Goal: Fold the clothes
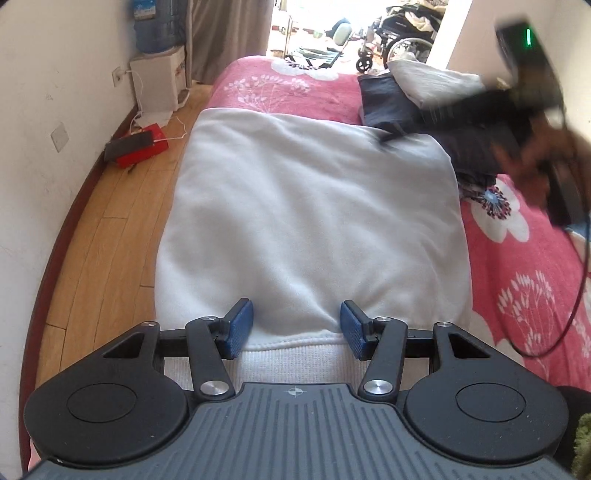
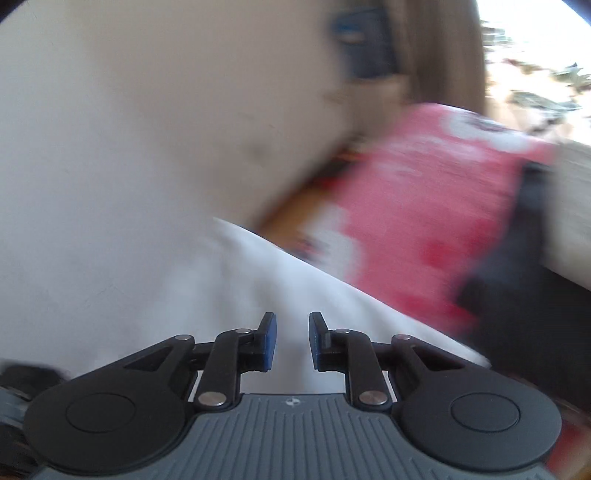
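- A white fleece sweatshirt (image 1: pixel 310 221), folded into a long rectangle, lies on the bed over a pink blanket with white flower prints (image 1: pixel 524 266); in the left wrist view it fills the middle, its ribbed hem at 6 o'clock.
- The left tool (image 1: pixel 296 328) hangs over that hem, its blue-padded jaws spread, one on each side of a raised fold of cloth; the pads do not press on it.
- A pile of dark navy and black clothes (image 1: pixel 476 147) sits at 2 o'clock, just beside the sweatshirt's far right corner, with a folded light grey garment (image 1: pixel 432 83) on top.
- The right tool (image 2: pixel 292 341) shows in its own view with jaws a little apart and nothing between them; white cloth (image 2: pixel 295 295) lies beneath. In the left view it is a dark blur at 2 o'clock, held in a hand (image 1: pixel 532 155) over the dark pile.
- A black cable (image 1: pixel 576 295) loops over the blanket at 3 o'clock.
- The right view is heavily smeared; only pink blanket and a pale wall can be told.
- The bed's left edge runs along the sweatshirt's left side; past it is bare wooden floor (image 1: pixel 110 258) with a red box (image 1: pixel 146 149) at 10 o'clock.
- A white water dispenser (image 1: pixel 159 83) carries a blue bottle (image 1: pixel 153 26) at 11 o'clock.
- Open blanket lies at 12 o'clock and at 4 o'clock.
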{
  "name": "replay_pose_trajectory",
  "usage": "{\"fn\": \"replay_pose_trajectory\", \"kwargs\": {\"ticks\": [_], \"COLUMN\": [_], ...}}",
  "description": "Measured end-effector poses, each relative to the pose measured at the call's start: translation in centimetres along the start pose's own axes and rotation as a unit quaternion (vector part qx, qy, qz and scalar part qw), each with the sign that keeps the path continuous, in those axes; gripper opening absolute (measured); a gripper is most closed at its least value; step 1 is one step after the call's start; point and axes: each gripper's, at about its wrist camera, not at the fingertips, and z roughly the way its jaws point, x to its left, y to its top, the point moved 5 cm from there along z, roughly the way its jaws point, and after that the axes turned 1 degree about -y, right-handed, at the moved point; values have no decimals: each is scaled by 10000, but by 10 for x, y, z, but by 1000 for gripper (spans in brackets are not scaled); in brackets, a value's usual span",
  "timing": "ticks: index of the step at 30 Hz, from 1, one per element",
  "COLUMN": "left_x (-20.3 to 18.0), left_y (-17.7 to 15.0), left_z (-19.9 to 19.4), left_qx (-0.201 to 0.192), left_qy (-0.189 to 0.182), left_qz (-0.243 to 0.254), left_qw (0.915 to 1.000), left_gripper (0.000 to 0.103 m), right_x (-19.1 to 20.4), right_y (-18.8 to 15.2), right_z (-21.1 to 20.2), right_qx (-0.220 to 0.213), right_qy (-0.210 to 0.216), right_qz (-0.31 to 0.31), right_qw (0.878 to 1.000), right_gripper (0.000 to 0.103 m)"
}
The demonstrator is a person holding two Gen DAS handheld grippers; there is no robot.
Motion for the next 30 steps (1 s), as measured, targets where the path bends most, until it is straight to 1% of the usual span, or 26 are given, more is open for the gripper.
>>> {"fn": "replay_pose_trajectory", "kwargs": {"ticks": [1, 4, 5, 6, 8, 9, 10, 11, 13, 14, 15, 16, 17, 19, 22, 24, 25, 27, 30], "left_x": [-2, -8, -10, -11, -13, -14, -16, -17, -23, -27, -32, -36, -40, -50, -62, -68, -70, -72, -77], "left_y": [1, 4, 5, 6, 9, 11, 13, 15, 18, 19, 18, 16, 14, 7, -7, -16, -19, -26, -36], "left_z": [0, -2, -3, -5, -6, -7, -10, -14, -29, -37, -46, -54, -62, -78, -102, -118, -124, -138, -157], "left_qx": [-11, -67, -71, -58, -36, -27, -27, -13, -45, -71, -76, -72, -56, -43, -77, -155, -193, -247, -372], "left_qy": [36, 238, 313, 412, 600, 672, 739, 820, 951, 1004, 1064, 1120, 1159, 1094, 807, 626, 574, 573, 609], "left_qz": [33, 249, 299, 338, 364, 342, 303, 259, 175, 145, 113, 65, -25, -300, -779, -1084, -1197, -1366, -1452], "left_qw": [10000, 9994, 9990, 9986, 9975, 9971, 9968, 9963, 9953, 9948, 9942, 9937, 9932, 9935, 9937, 9920, 9910, 9887, 9868], "left_gripper": [53, 53, 53, 53, 53, 53, 53, 53, 53, 53, 53, 53, 54, 57, 59, 60, 60, 61, 64], "right_x": [-10, -14, -3, 7, 29, 38, 42, 47, 56, 61, 64, 65, 66, 66, 66, 72, 75, 84, 97], "right_y": [-10, -22, -25, -31, -50, -61, -75, -86, -96, -100, -105, -109, -114, -129, -154, -166, -172, -180, -188], "right_z": [-3, -42, -52, -58, -46, -39, -31, -29, -51, -69, -86, -98, -110, -134, -160, -177, -191, -209, -229], "right_qx": [4, -377, -484, -483, 32, 310, 635, 848, 730, 636, 553, 489, 431, 356, 327, 280, 249, 196, 119], "right_qy": [-457, -232, -24, 190, 645, 714, 406, 166, 66, 165, 229, 192, 137, -47, -183, -305, -341, -394, -457], "right_qz": [83, 662, 569, 496, 444, 438, 482, 525, 645, 817, 971, 1057, 1133, 1234, 1389, 1377, 1361, 1320, 1251], "right_qw": [9989, 9968, 9972, 9974, 9969, 9960, 9960, 9949, 9952, 9945, 9935, 9930, 9925, 9917, 9896, 9896, 9898, 9903, 9910], "right_gripper": [20, 22, 22, 22, 23, 23, 23, 23, 25, 27, 30, 37, 40, 42, 43, 47, 51, 52, 53]}}
